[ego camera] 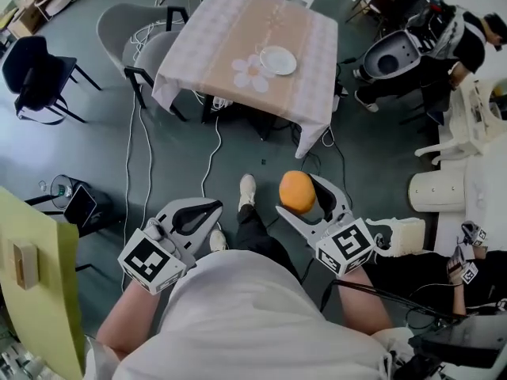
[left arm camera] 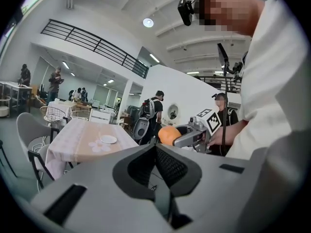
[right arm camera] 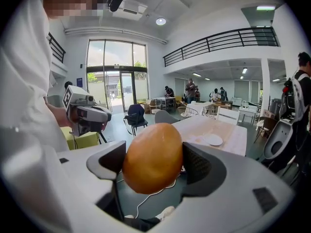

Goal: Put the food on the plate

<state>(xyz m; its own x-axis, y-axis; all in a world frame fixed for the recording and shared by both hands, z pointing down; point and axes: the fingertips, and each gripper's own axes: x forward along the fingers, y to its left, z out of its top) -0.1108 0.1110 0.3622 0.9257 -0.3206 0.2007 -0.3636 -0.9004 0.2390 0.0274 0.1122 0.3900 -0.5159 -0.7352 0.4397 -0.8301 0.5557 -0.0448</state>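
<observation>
- Counter [ego camera: 238, 38] under a pale checked cloth stands well ahead of the person, across grey floor [ego camera: 95, 157].
- White plate [ego camera: 278, 60] lies bare toward the counter's right side, just beside a flower-shaped mat [ego camera: 252, 73].
- Grey chairs [ego camera: 135, 34] stand at the counter's left side.
- White cables [ego camera: 212, 145] trail over the floor from under the counter towards the person's shoe [ego camera: 248, 188].
- Right tongs [ego camera: 299, 196] clamp the food [right arm camera: 153, 163] between both jaws, in the air and well apart from the plate.
- Food: smooth, egg-shaped, glossy and orange-brown.
- Left tongs [left arm camera: 156, 154] have their jaws pressed together with nothing between them, level with the right tongs.
</observation>
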